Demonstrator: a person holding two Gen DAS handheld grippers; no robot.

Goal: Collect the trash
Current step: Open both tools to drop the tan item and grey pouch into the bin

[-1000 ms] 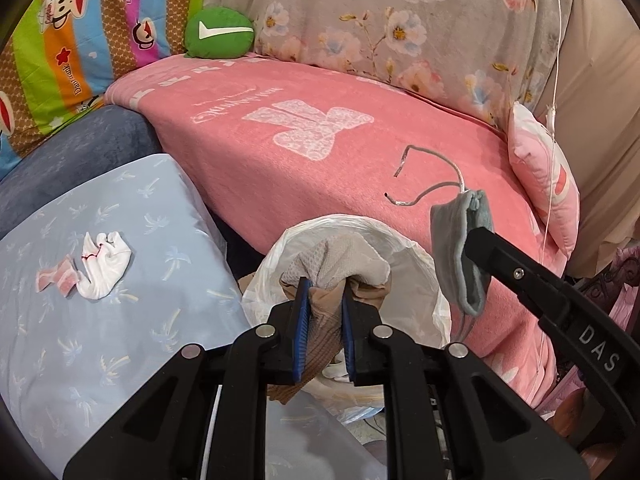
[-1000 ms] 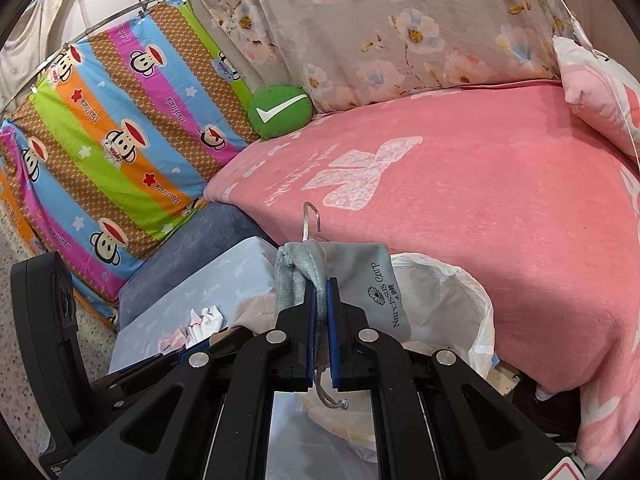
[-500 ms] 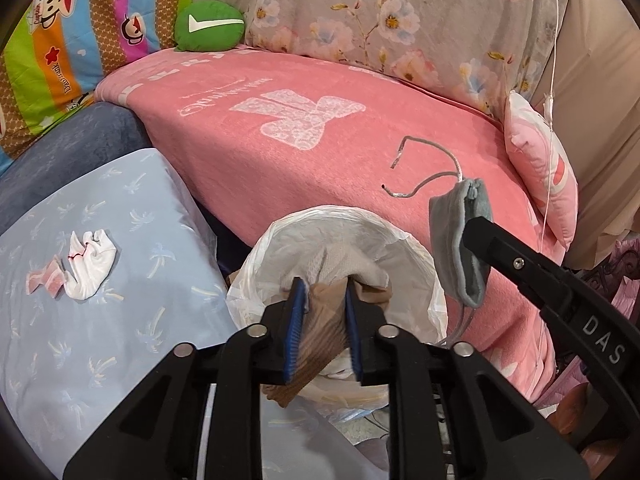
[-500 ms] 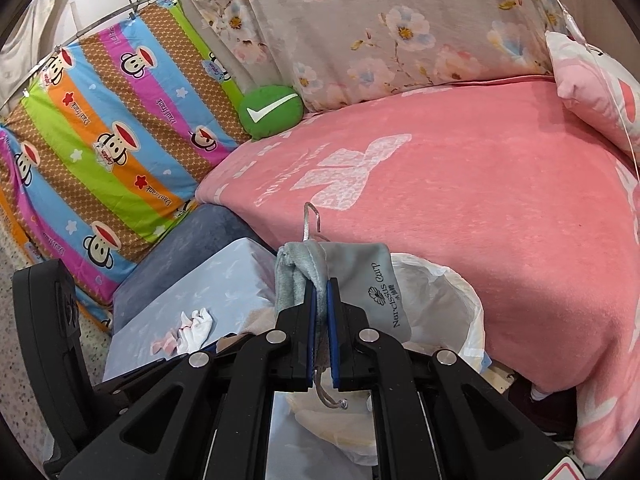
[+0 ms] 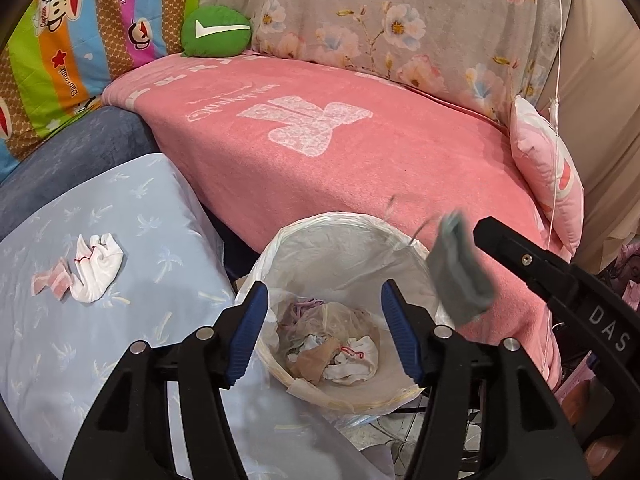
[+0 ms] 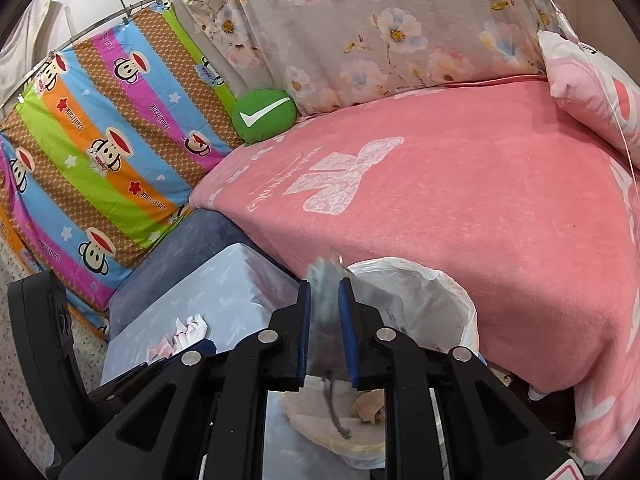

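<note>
The grey pouch (image 6: 326,300) hangs blurred between our right gripper (image 6: 323,316) pads, which have just been parting; they no longer seem to pinch it, and it looks to be slipping toward the lined bin (image 5: 340,236) directly below the fingertips. Our left gripper (image 5: 322,332) has just been opening too and stands wide and empty over the bin. The crumpled white tissue (image 5: 96,268) lies well off to its left on the blue cushion (image 5: 120,340), nearer our left hand, long axis running crosswise.
</note>
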